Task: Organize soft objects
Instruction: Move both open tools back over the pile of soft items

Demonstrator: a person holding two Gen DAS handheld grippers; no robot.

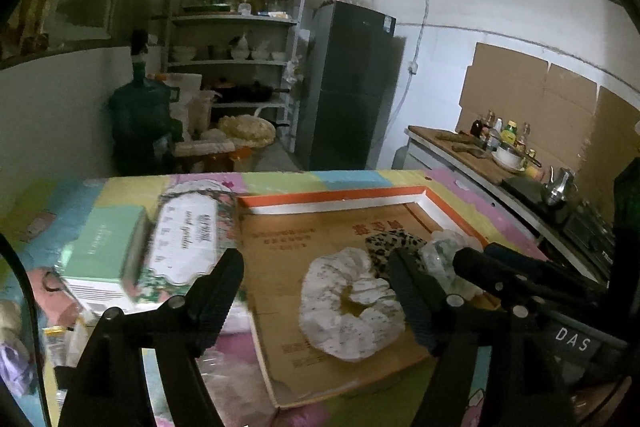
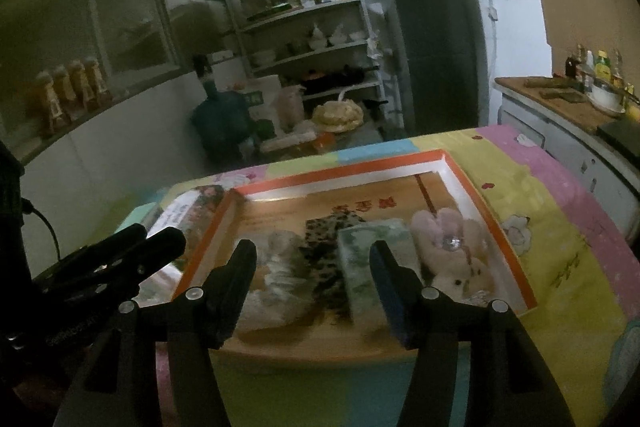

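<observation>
While both grippers gape, ruffled fabric rings (image 1: pixel 352 303) fill the cardboard tray (image 1: pixel 332 197).

1. Left gripper (image 1: pixel 316 291): matt black plastic; the fingers (image 1: pixel 218 291) carry finely ribbed inner pads.
2. Right gripper (image 2: pixel 314 291): the same matt black plastic, with bright metal screw heads.
3. Tray (image 1: pixel 340 195) ahead of both grippers: raw brown cardboard floor, glossy orange and white rim.
4. White scrunchie (image 1: pixel 348 307) between the left fingers: gathered, crinkled cloth.
5. Pink plush toy (image 2: pixel 452 251) right of the right gripper: fuzzy pile.
6. Tablecloth (image 2: pixel 560 227): smooth printed sheet.
</observation>
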